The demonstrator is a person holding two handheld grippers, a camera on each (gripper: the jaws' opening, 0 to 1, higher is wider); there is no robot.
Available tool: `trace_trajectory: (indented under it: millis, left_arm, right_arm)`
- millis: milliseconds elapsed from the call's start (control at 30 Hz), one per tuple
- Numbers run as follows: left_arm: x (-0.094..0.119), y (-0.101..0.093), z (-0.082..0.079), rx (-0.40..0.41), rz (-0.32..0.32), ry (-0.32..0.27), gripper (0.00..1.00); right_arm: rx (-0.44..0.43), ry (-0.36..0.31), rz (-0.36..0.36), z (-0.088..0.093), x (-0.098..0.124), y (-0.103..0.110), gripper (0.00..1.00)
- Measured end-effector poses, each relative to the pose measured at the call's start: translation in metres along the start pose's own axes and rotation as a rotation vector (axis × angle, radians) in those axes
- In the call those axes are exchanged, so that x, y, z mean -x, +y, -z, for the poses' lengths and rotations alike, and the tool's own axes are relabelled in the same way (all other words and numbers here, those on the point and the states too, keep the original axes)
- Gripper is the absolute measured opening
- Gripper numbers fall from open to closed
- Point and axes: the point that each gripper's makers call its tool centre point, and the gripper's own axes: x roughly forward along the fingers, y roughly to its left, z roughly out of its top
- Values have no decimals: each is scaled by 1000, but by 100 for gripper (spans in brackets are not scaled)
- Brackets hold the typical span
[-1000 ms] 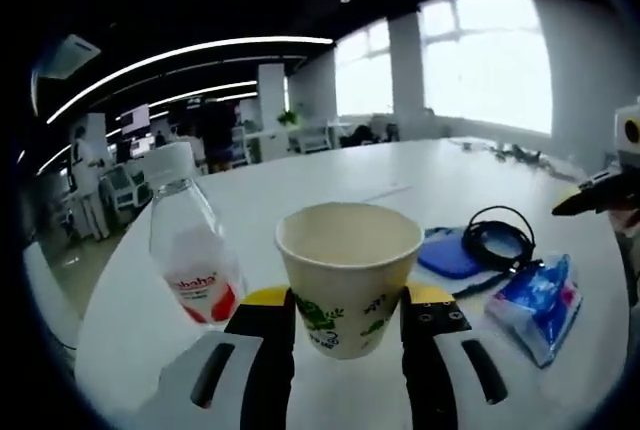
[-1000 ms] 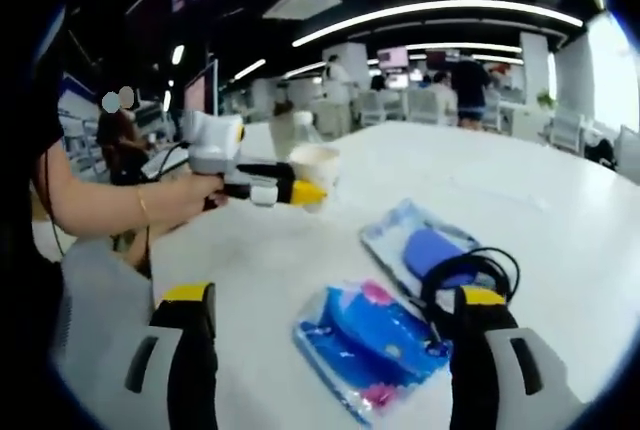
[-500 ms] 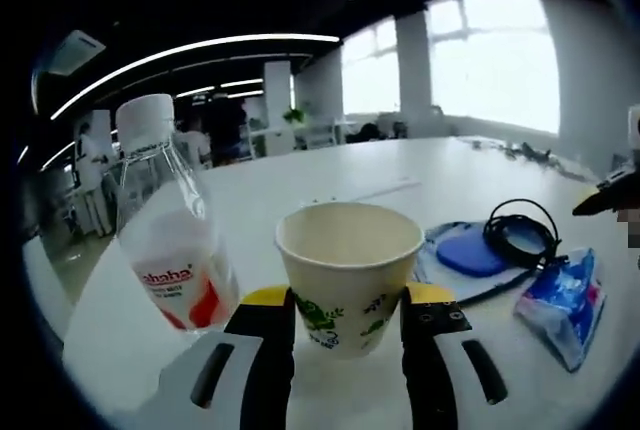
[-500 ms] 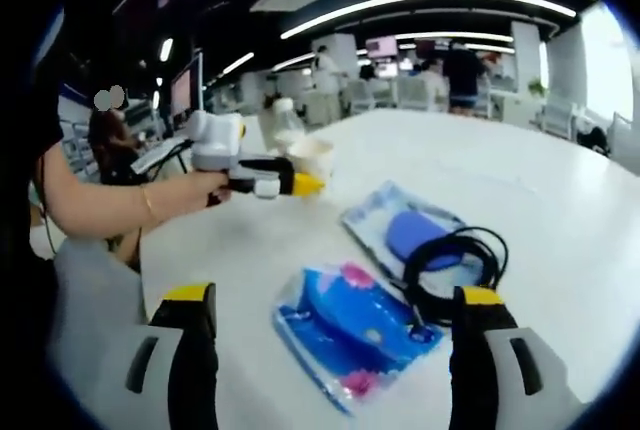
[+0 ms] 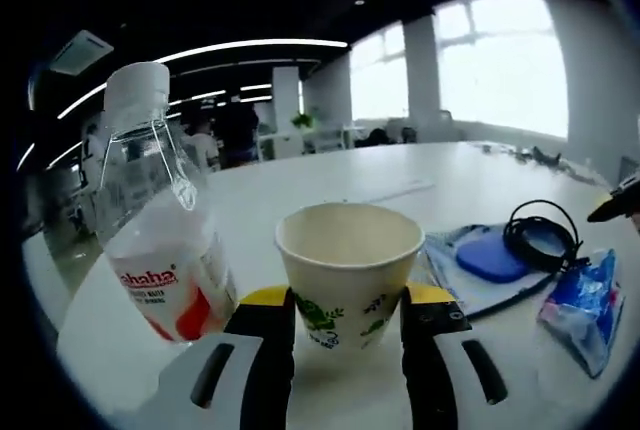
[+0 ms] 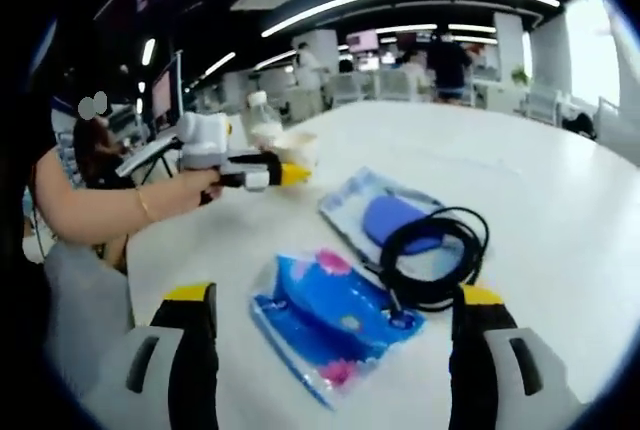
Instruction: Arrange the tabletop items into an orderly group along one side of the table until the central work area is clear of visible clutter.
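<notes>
Currently left gripper point(image 5: 348, 325) held level over the white table point(image 5: 330, 175), jaws clamped on either side of the paper cup point(image 5: 348, 275). In the right gripper view the same gripper point(image 6: 285, 172) shows at upper left, gripped by the person's hand point(image 6: 205, 188), forearm reaching in from the left edge, a thin bracelet at the wrist.

Right gripper point(image 6: 325, 335) hovers low above the table, jaws spread wide, nothing between them; blue packet point(image 6: 330, 315) lies on the table between the two jaws.

Paper cup: upright, off-white, green leaf print on the side, inside looks empty. Clear plastic water bottle point(image 5: 165, 235) stands just beside it on the left, white cap, red and white label, near the table's edge.

Blue packet point(image 5: 588, 300): crinkled clear wrap, blue with pink marks. Beside it a flat clear pouch holding a blue pad point(image 6: 390, 218), with a coiled black cable point(image 6: 435, 255) lying partly over the pouch. These three sit close together, apart from cup and bottle
</notes>
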Motion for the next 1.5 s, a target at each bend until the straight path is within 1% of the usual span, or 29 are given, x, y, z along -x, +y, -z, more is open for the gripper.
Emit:
trace_trajectory:
  millis: [100,133,200,300,400,500,700,767,800,867,933,1033,1100,1133,1267,1400,1500]
  left_arm:
    - [-3,2,2,-4,-9,1,39]
    - [-4,4,2,7,-19,1,39]
    - [-5,6,3,-15,-33,3,39]
    - [-8,5,3,-16,-31,2,39]
    - [-9,5,6,-10,-36,11,39]
    - [-10,4,8,-14,-36,6,39]
    - [-12,5,10,-3,-50,15,40]
    - [-12,6,10,20,-51,14,40]
    - [-13,3,9,45,-34,8,40]
    - [-13,2,11,40,-41,21,40]
    - [-12,1,11,43,-41,20,43]
    - [-9,-4,12,67,-36,23,50]
    - [-9,-11,6,119,0,-22,55]
    - [-6,-11,10,104,-12,-1,57]
    - [-1,-14,17,96,-11,19,63]
    - [7,-19,18,99,-2,23,70]
    - [13,-22,19,83,-7,41,76]
  right_arm:
    - [-8,-2,4,1,0,-2,95]
    - [-9,-2,5,1,0,-2,95]
    - [-14,0,7,3,0,-3,95]
    - [-21,-1,10,4,-1,-4,95]
    - [-26,-4,12,3,-1,-5,95]
    - [-31,-14,14,1,-1,-5,95]
    - [-37,-15,18,2,-2,-6,94]
    - [-40,-18,20,2,-2,-6,94]
    - [-40,-19,21,2,-2,-6,94]
    - [-43,-22,23,1,-1,-7,94]
    - [-48,-27,26,1,-1,-8,94]
    - [-52,-34,30,-1,-2,-10,94]
    - [-57,-46,34,-4,-1,-12,94]
    - [-57,-49,37,-5,-1,-13,94]
    - [-63,-64,57,-11,-1,-19,94]
    - [-77,-91,72,-19,0,-24,94]
    - [-84,-99,98,-21,1,-30,90]
